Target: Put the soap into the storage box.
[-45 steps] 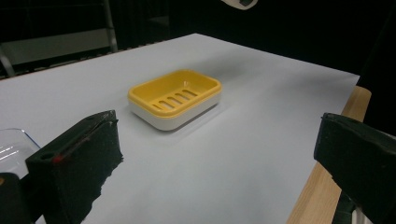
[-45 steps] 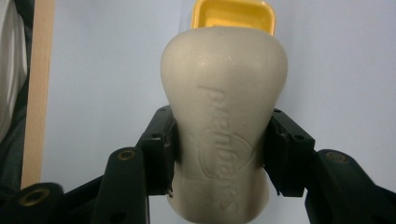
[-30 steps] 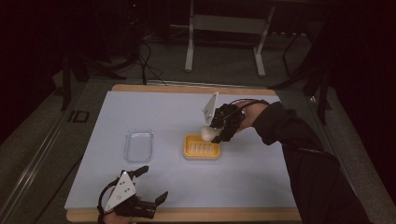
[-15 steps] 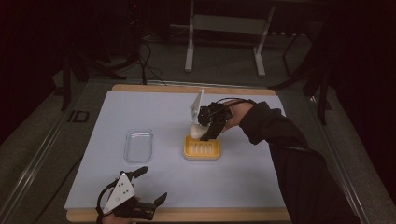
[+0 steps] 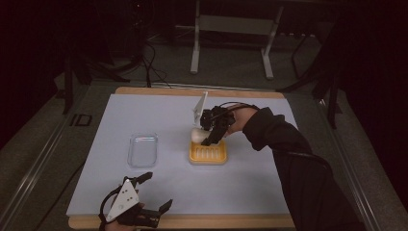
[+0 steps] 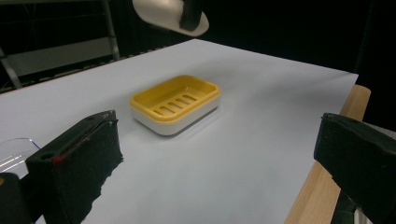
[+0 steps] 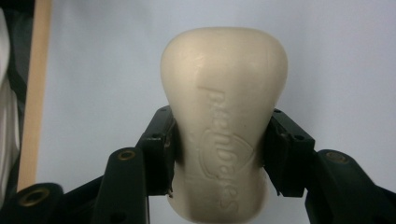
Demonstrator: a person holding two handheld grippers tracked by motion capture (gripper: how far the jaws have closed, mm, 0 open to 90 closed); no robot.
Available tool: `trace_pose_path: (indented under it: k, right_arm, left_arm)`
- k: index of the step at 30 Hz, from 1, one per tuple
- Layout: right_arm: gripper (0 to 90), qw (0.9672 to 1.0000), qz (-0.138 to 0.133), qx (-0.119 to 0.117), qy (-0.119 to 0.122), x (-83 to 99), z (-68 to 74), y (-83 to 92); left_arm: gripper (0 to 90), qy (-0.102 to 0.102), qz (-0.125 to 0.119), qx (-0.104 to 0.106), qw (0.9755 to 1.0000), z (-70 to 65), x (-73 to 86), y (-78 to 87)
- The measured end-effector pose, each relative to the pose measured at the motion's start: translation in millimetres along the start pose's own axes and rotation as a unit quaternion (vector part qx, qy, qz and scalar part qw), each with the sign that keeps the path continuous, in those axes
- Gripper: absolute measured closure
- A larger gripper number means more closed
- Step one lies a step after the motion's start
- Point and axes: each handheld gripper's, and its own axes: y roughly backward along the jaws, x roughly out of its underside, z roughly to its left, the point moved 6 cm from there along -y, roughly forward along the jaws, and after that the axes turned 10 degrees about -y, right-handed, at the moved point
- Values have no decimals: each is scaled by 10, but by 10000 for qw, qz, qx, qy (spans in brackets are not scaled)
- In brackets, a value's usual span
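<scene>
A cream bar of soap with an embossed mark is clamped between the two black jaws of my right gripper. In the high view the right gripper holds the soap just above the far left corner of a yellow soap dish at mid-table. The left gripper view has the dish ahead with the soap hanging above it. My left gripper rests near the table's front edge, jaws wide apart with nothing between them.
A clear plastic lid or tray lies left of the dish on the pale blue mat. The wooden table edge runs along the front. Metal stand legs and cables are on the floor beyond the table.
My right gripper has carried the soap leftward and lower, from the dish's right rear to just above its far left corner. The left gripper has stayed put.
</scene>
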Motion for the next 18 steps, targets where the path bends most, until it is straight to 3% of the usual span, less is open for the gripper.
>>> trace_pose_path:
  k: [5,7,11,18]
  right_arm:
    - [497,9997,1,80,234,72,-18,-110]
    - [497,9996,-127,-51,229,108,-28,-184]
    - [498,9988,-226,-89,423,162,-33,-302]
    - [497,9992,-220,-145,293,248,-74,-515]
  left_arm:
    - [8,-5,3,14,10000,-3,-1,-5]
    - [8,-17,18,15,10000,-7,1,-6]
    - [8,-20,8,27,10000,-9,-1,-5]
    - [8,-54,17,42,10000,-16,-2,-10]
